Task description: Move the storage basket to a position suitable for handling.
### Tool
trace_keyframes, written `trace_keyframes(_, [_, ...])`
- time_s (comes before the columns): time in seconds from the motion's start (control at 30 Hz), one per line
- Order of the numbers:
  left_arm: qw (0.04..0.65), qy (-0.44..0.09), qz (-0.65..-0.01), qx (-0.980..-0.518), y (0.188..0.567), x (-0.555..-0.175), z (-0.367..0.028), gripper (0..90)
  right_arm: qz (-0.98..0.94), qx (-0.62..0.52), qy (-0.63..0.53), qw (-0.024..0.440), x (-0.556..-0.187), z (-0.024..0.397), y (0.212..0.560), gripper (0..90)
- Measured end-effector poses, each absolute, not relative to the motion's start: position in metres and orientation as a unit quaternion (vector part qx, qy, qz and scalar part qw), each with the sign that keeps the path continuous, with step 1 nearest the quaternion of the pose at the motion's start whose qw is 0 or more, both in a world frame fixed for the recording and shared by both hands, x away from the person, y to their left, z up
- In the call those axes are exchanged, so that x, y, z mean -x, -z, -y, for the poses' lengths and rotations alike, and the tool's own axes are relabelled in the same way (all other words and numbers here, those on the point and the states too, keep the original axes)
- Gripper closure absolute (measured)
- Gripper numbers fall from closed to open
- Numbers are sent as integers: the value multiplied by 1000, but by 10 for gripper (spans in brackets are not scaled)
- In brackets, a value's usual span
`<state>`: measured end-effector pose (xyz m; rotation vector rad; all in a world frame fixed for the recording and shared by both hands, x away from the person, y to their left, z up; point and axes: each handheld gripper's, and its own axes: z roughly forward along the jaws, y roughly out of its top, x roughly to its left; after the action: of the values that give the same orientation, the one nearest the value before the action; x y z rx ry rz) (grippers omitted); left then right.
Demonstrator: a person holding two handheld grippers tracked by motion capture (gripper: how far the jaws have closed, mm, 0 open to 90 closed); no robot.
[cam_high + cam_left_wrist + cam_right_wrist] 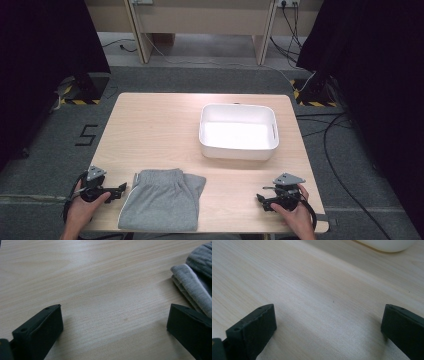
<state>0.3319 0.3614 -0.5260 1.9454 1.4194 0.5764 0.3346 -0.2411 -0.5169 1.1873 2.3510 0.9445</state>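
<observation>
The shorts (162,199), grey and folded flat, lie at the near edge of the table (155,125), between my two grippers and closer to the left one; in the left gripper view their stacked folded edge (192,282) sits just beside one of my fingers (190,327), though I cannot tell whether they touch. I judge them light, soft and limp: they will sag and unfold if I lift from one point, and the knit cloth should not slip much against the pads. I would take them at the waistband end on the far side, or pinch through all layers at two corners, one gripper each. My left gripper (119,189) rests on the table with its fingers spread wide and nothing between them; my right gripper (264,195) sits well apart from the cloth at the near right, fingers (252,330) likewise wide apart over bare wood. Count: one pair of shorts, one white tub (239,150) standing empty at the far right, two grippers.
</observation>
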Motion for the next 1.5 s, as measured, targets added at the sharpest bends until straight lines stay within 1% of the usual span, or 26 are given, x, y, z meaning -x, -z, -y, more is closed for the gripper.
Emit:
trace_keyframes(0.1, [330,-220,-542,-741,526,-332,-362,7,-827,-420,-335,167,-334,242,517,22])
trace_keyframes(0.17, [335,-222,-541,-739,525,-331,-363,40,-823,-422,-339,170,-334,243,516,65])
trace_keyframes(0.2, [335,-222,-541,-739,525,-331,-363,61,-823,-422,-339,170,-334,243,516,65])
trace_keyframes(0.23, [339,-223,-537,-739,525,-331,-363,61,-822,-421,-341,172,-334,244,516,103])
trace_keyframes(0.27, [344,-225,-533,-740,525,-331,-364,147,-816,-420,-356,174,-333,249,514,203])
trace_keyframes(0.3, [346,-225,-531,-740,525,-331,-364,154,-814,-426,-357,172,-333,251,514,177])
trace_keyframes(0.33, [348,-222,-530,-741,524,-331,-366,143,-812,-428,-355,176,-334,253,513,146])
trace_keyframes(0.4, [350,-225,-530,-739,521,-331,-366,145,-806,-432,-361,184,-334,257,511,179])
trace_keyframes(0.5, [362,-231,-528,-733,513,-330,-367,146,-800,-433,-369,190,-334,260,506,161])
trace_keyframes(0.6, [382,-239,-524,-722,497,-327,-365,145,-793,-431,-378,205,-336,264,496,169])
trace_keyframes(0.83, [399,-243,-504,-726,477,-322,-354,145,-788,-433,-382,215,-344,265,482,179])
trace_keyframes(1.0, [409,-236,-493,-731,468,-320,-343,145,-777,-433,-395,229,-356,264,463,187])
trace_keyframes(1.07, [428,-217,-489,-729,463,-319,-336,145,-774,-434,-397,234,-360,264,457,189])
trace_keyframes(1.37, [446,-221,-457,-737,444,-323,-312,145,-764,-437,-405,247,-371,267,441,197])
trace_keyframes(1.5, [451,-220,-437,-746,437,-331,-293,145,-757,-438,-414,252,-376,268,431,203])
